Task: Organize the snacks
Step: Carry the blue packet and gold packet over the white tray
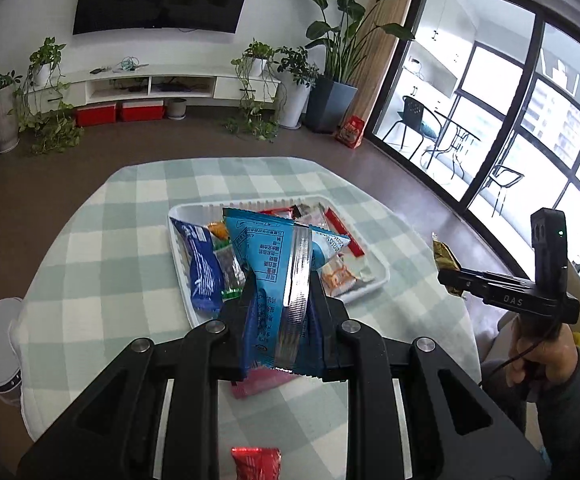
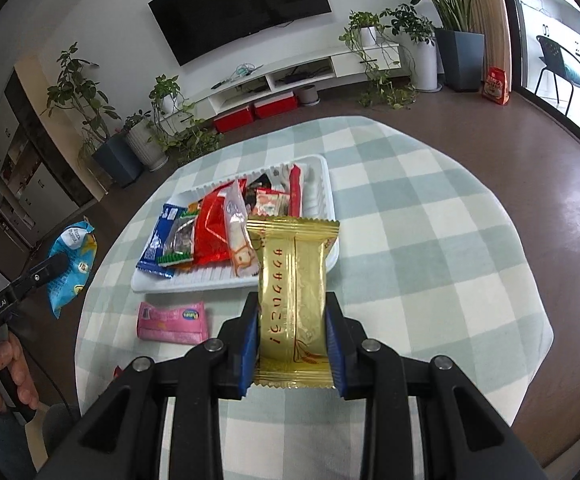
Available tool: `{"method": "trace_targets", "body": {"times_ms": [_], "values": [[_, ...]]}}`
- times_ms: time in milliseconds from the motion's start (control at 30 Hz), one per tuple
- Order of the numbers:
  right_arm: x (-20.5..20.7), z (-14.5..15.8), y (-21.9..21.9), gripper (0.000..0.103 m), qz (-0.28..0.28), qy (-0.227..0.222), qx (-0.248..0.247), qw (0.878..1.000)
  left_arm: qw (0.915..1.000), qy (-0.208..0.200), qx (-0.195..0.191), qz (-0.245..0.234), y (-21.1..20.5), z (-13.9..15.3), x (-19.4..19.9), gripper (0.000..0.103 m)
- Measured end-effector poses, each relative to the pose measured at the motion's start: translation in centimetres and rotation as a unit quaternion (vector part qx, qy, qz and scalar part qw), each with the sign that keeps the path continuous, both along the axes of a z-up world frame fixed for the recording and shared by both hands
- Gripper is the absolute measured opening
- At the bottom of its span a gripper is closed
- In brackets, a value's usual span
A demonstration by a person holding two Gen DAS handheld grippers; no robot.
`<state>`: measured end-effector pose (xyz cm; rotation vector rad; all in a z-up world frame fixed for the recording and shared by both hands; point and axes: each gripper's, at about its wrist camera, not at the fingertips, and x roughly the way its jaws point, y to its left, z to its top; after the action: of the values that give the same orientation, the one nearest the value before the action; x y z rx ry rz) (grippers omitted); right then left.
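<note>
A glossy gold foil packet (image 2: 293, 300), flat and oblong with crimped, saw-toothed ends and red lettering down its face, stands upright between the blue pads of the right gripper (image 2: 293, 332), which pinches it by its long edges above the near part of the table. The left gripper (image 1: 277, 304) is pressed tight on a crinkly light-blue snack bag (image 1: 267, 264), pillow-shaped, with a shiny silvery seam running down its back; it hangs in the air on the left side of the table and, from its own camera, blocks much of the tray behind it. That white tray (image 2: 318, 168), a shallow rectangle of thin ribbed plastic, lies further out on the table and is crowded with wrappers: a dark-blue packet (image 2: 157, 240) at its left end, a shiny red pouch (image 2: 211, 228) beside it, clear and orange-printed sachets overlapping the rest. Just in front of the tray lies a soft pink packet (image 2: 171, 322), flat on the tablecloth (image 2: 430, 240), a woven cloth in pale green and white checks over a round table. A small red wrapper (image 1: 255, 462) lies near the table's closest edge. A bare hand (image 2: 7, 372) grips the left gripper's handle.
</note>
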<state>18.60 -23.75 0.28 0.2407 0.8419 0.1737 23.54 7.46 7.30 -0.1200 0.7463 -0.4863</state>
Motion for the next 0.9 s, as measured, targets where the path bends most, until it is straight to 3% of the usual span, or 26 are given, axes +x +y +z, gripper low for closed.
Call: {"method": "trace_targets", "body": {"times_ms": [200, 433, 633, 900], "values": [[3.2, 2.8, 1.7, 0.032, 0.020, -0.033, -0.013, 0.999, 0.9999, -0.010, -0.002, 0.008, -0.4, 1.4, 2.8, 0.020], [7.0, 4.0, 5.4, 0.032, 0.056, -0.049, -0.031, 0.997, 0.9998, -0.010, -0.007, 0.012, -1.2, 1.1, 5.7, 0.020], [10.4, 3.9, 7.6, 0.032, 0.080, -0.048, -0.049, 0.994, 0.9999, -0.006, 0.000, 0.009, -2.2, -0.2, 8.2, 0.020], [14.4, 0.8, 7.5, 0.032, 0.073, -0.012, -0.073, 0.995, 0.9998, 0.012, 0.007, 0.012, -3.0, -3.9, 10.8, 0.020]]}}
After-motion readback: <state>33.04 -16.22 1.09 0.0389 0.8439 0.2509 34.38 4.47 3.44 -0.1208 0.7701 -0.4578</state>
